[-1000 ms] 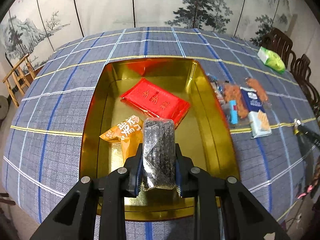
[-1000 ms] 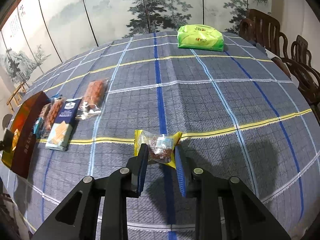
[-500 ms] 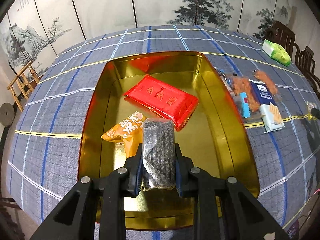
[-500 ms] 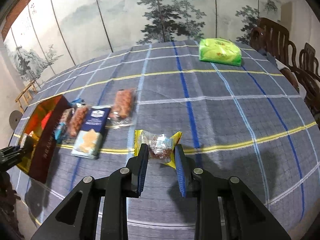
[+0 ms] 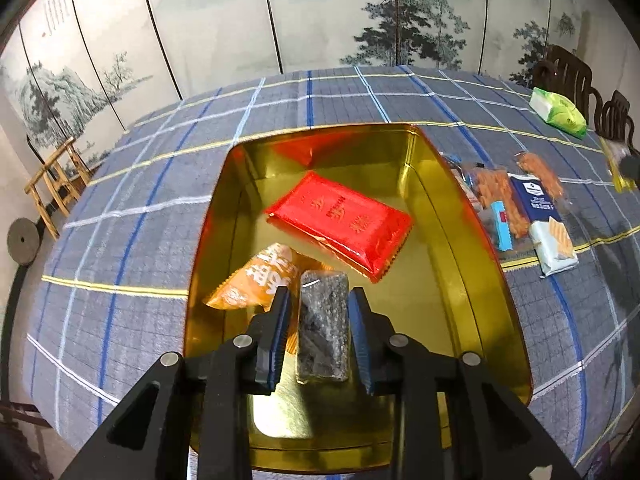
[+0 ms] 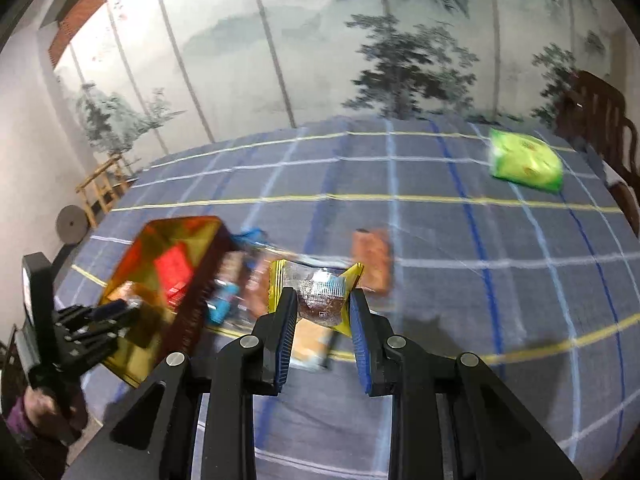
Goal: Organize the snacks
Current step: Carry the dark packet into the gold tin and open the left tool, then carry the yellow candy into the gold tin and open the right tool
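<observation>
A checked cloth covers the worktop (image 5: 160,208); left tongs (image 5: 319,304) are opening around a dark bar (image 5: 323,326) over the gold tin (image 5: 472,248); right tongs (image 6: 323,307) stay clamped on a yellow-wrapped sweet (image 6: 320,290).

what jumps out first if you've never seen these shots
The shiny gold tin in the middle of the plaid tablecloth, with a red packet lying inside. The left gripper is opening around a dark seaweed bar over the tin, and the right gripper carries a yellow-edged candy.

Black hand-held gripper (image 5: 320,330), blue pads (image 5: 281,322)
</observation>
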Tool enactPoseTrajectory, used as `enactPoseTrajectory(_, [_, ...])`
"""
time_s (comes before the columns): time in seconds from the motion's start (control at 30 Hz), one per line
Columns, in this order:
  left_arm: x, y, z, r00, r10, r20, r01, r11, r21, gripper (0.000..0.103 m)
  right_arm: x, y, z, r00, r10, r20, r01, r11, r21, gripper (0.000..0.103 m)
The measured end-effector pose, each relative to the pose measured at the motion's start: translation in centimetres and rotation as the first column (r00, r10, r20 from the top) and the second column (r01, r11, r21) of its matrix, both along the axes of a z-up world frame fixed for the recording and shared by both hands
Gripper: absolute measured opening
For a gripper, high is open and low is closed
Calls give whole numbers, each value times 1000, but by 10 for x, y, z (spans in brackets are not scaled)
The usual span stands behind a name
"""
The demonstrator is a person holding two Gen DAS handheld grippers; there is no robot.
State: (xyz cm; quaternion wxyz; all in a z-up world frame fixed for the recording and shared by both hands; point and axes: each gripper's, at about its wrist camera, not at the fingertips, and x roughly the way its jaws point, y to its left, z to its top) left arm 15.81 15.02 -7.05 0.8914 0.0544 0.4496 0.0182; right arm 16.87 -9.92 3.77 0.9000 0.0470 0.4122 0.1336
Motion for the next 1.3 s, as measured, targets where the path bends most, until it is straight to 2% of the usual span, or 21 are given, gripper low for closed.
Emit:
enactPoseTrajectory(0.3, [-9,4,10,999,-1,54,-2,999,53,45,22,71,3,991,134,-14,-133,990,36,27])
enactPoseTrajectory(0.47, [-13,11,16,996,5,85,-10,998,64,63,33,107,-2,980,195,-35,-193,980,42,27])
enactPoseTrajectory(0.57, [-16,17,20,995,9,101,-14,999,46,72,40,127,-8,972,228,-54,-226,973,46,27])
enactPoseTrajectory(0.87, [-19,40,21,996,41,78,-41,999,1,75,67,179,-44,943,293,-161,-288,956,53,27])
enactPoseTrajectory(0.97, [-25,54,24,994,73,85,-72,997,-21,81,77,195,-56,935,299,-188,-294,954,57,27])
enactPoseTrajectory(1.03, [-30,63,26,992,94,85,-90,995,-44,81,83,203,-61,931,303,-204,-296,953,65,27])
enactPoseTrajectory(1.17, [-36,74,27,990,119,76,-113,991,-73,81,91,218,-68,926,306,-223,-300,952,63,28])
enactPoseTrajectory(1.3, [-40,75,27,989,124,74,-119,990,-69,81,95,230,-74,927,299,-225,-295,954,53,30])
